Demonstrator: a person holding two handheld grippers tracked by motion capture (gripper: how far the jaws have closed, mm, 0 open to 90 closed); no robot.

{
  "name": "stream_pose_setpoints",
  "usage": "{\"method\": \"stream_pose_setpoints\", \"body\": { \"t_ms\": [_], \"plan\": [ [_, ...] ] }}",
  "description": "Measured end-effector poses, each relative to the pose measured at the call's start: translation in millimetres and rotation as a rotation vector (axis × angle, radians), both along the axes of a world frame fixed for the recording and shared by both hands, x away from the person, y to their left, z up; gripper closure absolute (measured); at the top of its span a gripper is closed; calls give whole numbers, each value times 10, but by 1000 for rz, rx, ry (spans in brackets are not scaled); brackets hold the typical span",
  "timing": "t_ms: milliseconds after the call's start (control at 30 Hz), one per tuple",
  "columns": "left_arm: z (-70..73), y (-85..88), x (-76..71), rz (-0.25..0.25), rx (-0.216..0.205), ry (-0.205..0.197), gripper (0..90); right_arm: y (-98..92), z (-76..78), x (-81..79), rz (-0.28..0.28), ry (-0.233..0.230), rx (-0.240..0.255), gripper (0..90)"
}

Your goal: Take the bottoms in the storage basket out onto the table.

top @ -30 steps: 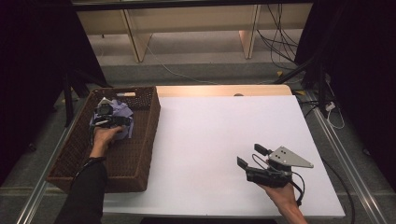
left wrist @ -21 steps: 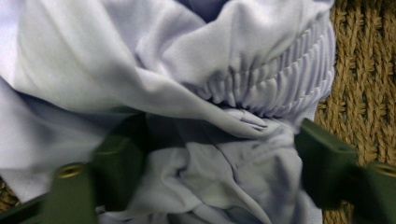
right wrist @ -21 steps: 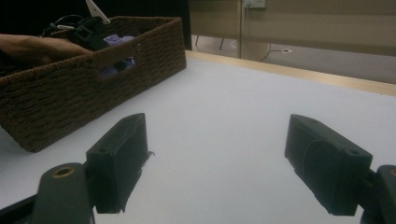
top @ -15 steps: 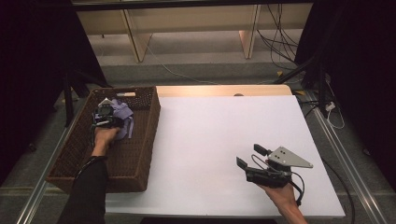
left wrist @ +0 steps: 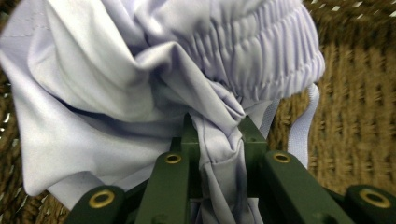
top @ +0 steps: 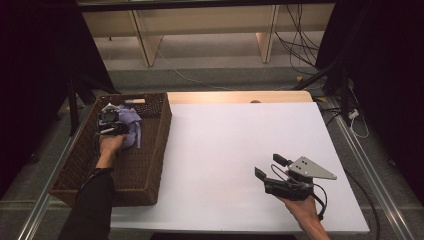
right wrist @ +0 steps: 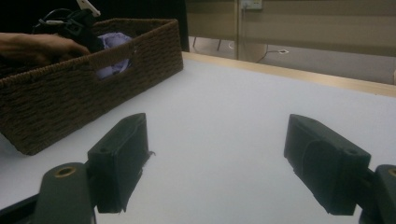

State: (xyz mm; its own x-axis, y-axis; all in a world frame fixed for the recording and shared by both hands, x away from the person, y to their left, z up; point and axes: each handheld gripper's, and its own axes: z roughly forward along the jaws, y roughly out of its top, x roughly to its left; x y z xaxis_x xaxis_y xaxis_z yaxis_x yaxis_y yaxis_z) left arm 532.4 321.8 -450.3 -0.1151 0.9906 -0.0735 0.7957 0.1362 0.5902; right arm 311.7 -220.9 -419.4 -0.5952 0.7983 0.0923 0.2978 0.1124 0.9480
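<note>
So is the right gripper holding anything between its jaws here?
No, the right gripper stands wide open above the bare white table, with nothing between its jaws.

Dim room, bright tabletop, soft close-ups

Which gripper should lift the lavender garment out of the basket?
Left. The left gripper has just closed on the lavender garment inside the basket; the right gripper sits open over the table.
</note>
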Motion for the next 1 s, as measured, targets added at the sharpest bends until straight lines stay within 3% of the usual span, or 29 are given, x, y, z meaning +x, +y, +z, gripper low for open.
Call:
{"method": "stream_pose_setpoints", "body": {
  "t_ms": [233, 433, 567, 1000],
  "plan": [
    [233, 21, -120, -29, -51, -84, 777, 5, -3, -1, -2, 3, -2, 230],
    [429, -11, -232, -57, -135, -159, 781, 22, -1, -4, 1, 0, -1, 230],
    [486, -26, -302, -66, -211, -190, 783, 14, 2, -7, 0, -2, 1, 230],
    [559, -115, -471, -97, -371, -268, 784, 12, 8, -12, -1, -1, 1, 230]
  ]
}}
